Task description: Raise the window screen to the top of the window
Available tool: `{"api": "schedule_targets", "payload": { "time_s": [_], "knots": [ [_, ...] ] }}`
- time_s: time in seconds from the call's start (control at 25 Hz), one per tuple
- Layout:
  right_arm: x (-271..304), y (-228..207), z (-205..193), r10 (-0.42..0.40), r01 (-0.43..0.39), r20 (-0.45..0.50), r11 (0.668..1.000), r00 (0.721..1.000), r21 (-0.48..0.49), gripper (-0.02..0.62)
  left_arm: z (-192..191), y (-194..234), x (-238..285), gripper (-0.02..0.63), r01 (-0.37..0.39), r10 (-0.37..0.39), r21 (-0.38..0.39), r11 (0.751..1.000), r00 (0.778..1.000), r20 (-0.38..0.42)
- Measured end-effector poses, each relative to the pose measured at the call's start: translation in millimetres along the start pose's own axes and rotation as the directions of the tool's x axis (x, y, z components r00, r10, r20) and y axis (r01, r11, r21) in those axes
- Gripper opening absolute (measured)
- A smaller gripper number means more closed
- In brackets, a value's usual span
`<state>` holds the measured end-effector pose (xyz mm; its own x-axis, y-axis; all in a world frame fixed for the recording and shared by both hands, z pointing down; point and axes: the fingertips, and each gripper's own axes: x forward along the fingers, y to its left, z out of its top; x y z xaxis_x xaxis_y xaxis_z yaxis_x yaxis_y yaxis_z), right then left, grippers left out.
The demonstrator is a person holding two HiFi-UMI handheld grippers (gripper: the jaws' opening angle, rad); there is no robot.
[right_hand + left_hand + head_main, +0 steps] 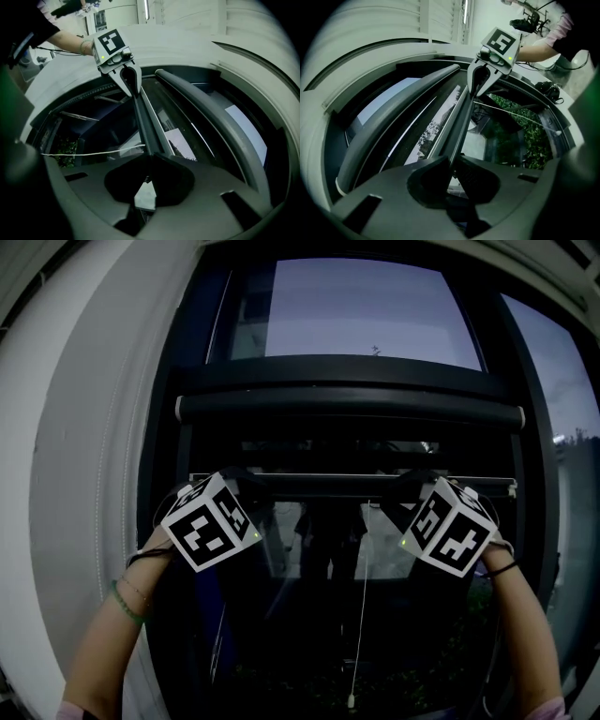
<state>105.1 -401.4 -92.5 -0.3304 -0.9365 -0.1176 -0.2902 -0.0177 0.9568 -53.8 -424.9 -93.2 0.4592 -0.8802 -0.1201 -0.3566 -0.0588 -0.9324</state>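
Where the forearms enter at the bottom of the head view, a green band [125, 604] is seen on the left wrist and a black band [503, 568] on the right wrist. The left gripper [246, 486] [452, 166] is closed on the screen bar [328, 486] [461, 117] [145, 122] near its left end, and the bar is pinched edge-on between the jaws. The right gripper [405, 488] [147, 164] is clamped on the same bar near its right end, with both jaws tight against it. Each gripper is also seen from the other's view, further along the bar. The bar is held level, roughly mid-height in the window. A pull cord [361, 615] [515, 114] [93, 152] hangs from the bar's middle, between the grippers. Just above the bar, a strip of screen mesh [423, 140] is visible. Beyond it, a thick round rail [347, 409] [393, 126] [211, 112] runs parallel to the bar, apart from it. Furthest up, pale sky is seen through the upper pane [366, 310].
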Motion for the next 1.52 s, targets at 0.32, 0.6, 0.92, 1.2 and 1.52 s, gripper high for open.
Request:
{"api": "schedule_targets", "payload": {
  "time_s": [0.32, 0.6, 0.92, 1.2, 1.52],
  "knots": [
    [6.1, -58.5, 16.7, -0.072, 0.072, -0.034, 0.997, 0.997, -0.008, 0.038, 22.5, 60.7, 4.2, 0.057, -0.067, 0.068, -0.042, 0.997, 0.998, 0.002],
    [10.6, -92.3, 28.8, -0.151, 0.152, -0.013, 0.988, 0.988, 0.019, 0.046, 33.4, 95.3, 6.7, 0.061, -0.129, 0.129, -0.058, 0.99, 0.992, 0.002],
    [8.6, -102.8, 31.6, -0.272, 0.272, 0.021, 0.962, 0.962, 0.014, 0.053, 39.3, 105.5, 5.2, 0.064, -0.181, 0.186, -0.115, 0.977, 0.982, 0.035],
    [-13.8, -53.5, 35.0, -0.232, 0.21, 0.129, 0.964, 0.964, 0.16, 0.055, 37.1, 70.5, -19.9, 0.072, -0.1, 0.174, -0.334, 0.937, 0.964, 0.202],
    [-26.5, 72.3, 30.5, -0.145, 0.06, 0.251, 0.946, 0.957, 0.319, 0.055, -0.2, -69.9, -47.7, 0.072, 0.09, 0.071, -0.42, 0.903, 0.933, 0.353]
  ]
}}
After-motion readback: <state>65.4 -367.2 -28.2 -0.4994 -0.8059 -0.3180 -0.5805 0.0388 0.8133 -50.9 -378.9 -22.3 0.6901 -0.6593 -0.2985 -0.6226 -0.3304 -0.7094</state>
